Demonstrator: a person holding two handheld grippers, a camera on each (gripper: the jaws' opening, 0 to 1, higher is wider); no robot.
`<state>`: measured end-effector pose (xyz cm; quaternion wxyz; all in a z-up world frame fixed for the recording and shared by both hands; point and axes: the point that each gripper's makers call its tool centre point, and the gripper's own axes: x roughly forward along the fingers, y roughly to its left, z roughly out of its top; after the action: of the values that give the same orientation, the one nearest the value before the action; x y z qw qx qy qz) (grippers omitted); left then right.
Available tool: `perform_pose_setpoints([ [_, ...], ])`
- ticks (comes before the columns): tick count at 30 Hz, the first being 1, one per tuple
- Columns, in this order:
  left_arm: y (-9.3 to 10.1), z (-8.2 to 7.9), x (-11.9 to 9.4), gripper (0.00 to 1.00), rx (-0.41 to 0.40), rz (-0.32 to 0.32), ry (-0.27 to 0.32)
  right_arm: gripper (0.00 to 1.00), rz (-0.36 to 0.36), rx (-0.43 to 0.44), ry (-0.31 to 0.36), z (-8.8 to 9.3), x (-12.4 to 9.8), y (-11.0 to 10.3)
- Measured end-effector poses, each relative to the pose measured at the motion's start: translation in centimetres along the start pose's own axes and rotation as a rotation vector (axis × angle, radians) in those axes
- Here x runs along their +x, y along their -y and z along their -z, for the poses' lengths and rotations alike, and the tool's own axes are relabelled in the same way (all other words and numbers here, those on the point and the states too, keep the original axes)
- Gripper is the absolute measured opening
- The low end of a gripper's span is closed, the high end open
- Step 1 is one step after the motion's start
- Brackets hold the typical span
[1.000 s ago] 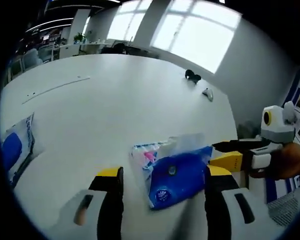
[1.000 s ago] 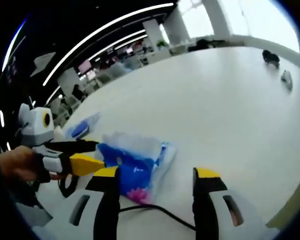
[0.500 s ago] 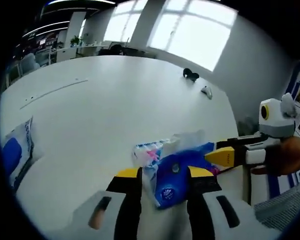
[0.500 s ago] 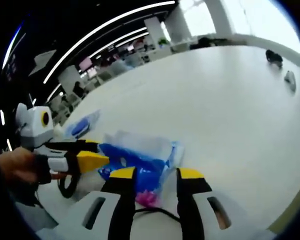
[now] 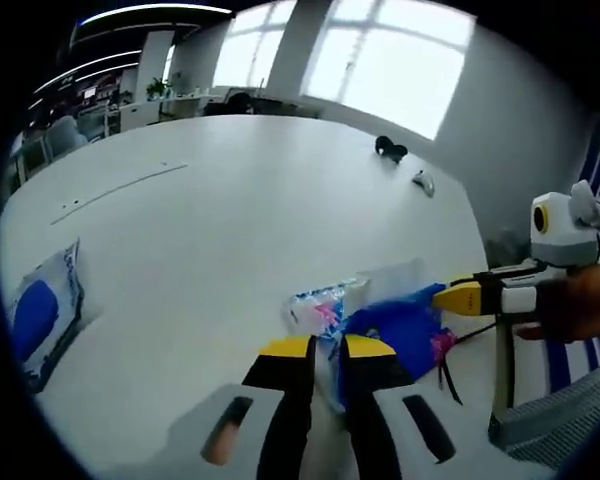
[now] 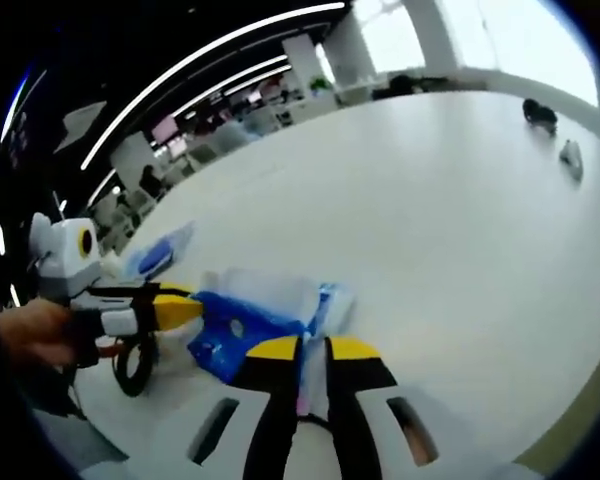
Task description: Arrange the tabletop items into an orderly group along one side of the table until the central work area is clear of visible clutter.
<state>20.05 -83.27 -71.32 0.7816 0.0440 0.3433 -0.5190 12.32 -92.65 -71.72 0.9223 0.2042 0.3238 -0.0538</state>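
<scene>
i hold the blue packet (image 5: 395, 325) at the near bench (image 5: 230, 200) edge, left gripper (image 5: 325, 352) and right gripper (image 6: 313, 352) each pinching its film. risk: opposing pulls may tear the film or slip one pinch.

Two blue packets (image 5: 395, 325) (image 5: 35, 315), one black object (image 5: 388, 149) and one small grey object (image 5: 421, 182).

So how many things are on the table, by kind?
Blue plastic packets: 2, one pinched by both claws, one lying apart
Small dark object: 1
Small grey object: 1
Total: 4
</scene>
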Motion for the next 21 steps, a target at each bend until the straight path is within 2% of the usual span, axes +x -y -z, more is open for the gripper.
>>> perform_pose_setpoints([
  [7, 0.3, -0.2, -0.3, 0.05, 0.008, 0.003, 0.004, 0.01, -0.011, -0.001, 0.008, -0.4, -0.2, -0.6],
  [14, -0.4, -0.7, -0.9, 0.02, -0.001, -0.010, 0.011, 0.00, -0.045, -0.008, 0.007, -0.9, 0.2, -1.4],
  [21, -1.9, -1.9, -1.5, 0.01, -0.015, -0.032, 0.034, 0.00, -0.068, -0.038, 0.020, -2.9, 1.3, -2.7],
])
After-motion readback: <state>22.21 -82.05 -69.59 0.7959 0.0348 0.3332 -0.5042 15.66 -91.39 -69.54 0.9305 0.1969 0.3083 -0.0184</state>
